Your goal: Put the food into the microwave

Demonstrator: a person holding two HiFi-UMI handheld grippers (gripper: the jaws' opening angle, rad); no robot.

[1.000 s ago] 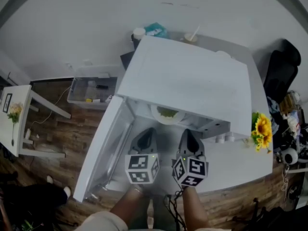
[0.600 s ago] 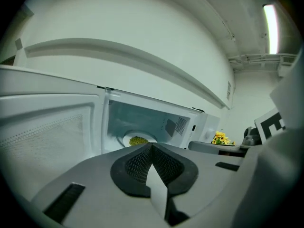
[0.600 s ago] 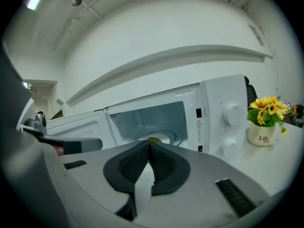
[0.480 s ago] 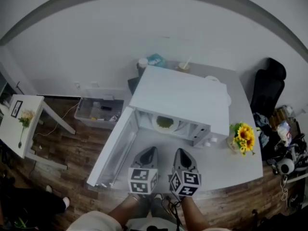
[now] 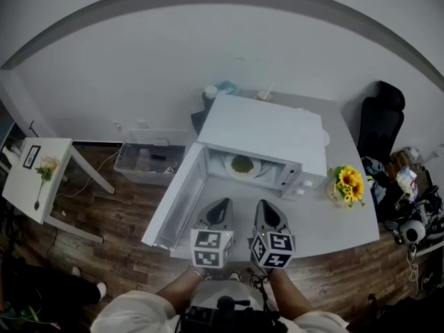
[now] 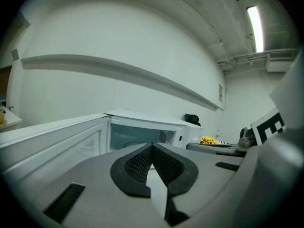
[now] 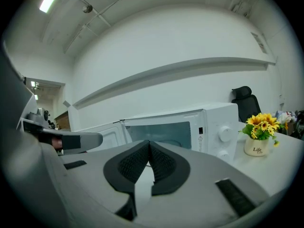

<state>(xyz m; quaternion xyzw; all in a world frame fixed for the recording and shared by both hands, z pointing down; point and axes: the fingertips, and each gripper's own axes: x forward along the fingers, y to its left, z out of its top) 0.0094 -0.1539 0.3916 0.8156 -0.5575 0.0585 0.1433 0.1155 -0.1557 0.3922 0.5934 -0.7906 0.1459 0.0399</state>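
A: Head view first. Count it off.
B: One microwave (image 5: 267, 127) on one white table (image 5: 333, 224), its door (image 5: 177, 203) swung wide to the left. One plate (image 5: 227, 166) inside the cavity, with one heap of green food (image 5: 241, 163) on it. Two knobs (image 5: 302, 188) on the front panel.
A: Tongs?
B: Two. Left gripper (image 5: 220, 205) and right gripper (image 5: 266, 207) are side by side over the table in front of the open cavity, well apart from the plate. One marker cube on each.
A: Surroundings?
B: One pot of sunflowers (image 5: 346, 184) just right of the microwave. One black chair (image 5: 380, 120), one small side table (image 5: 38, 179), and one clear bin (image 5: 148, 159) on the floor.
A: Left gripper view.
B: Jaws closed, pads meeting at the tips, nothing between them. Open cavity straight ahead.
A: Right gripper view.
B: Same: jaws together, empty. Microwave ahead, with both knobs and the flower pot off to the right.
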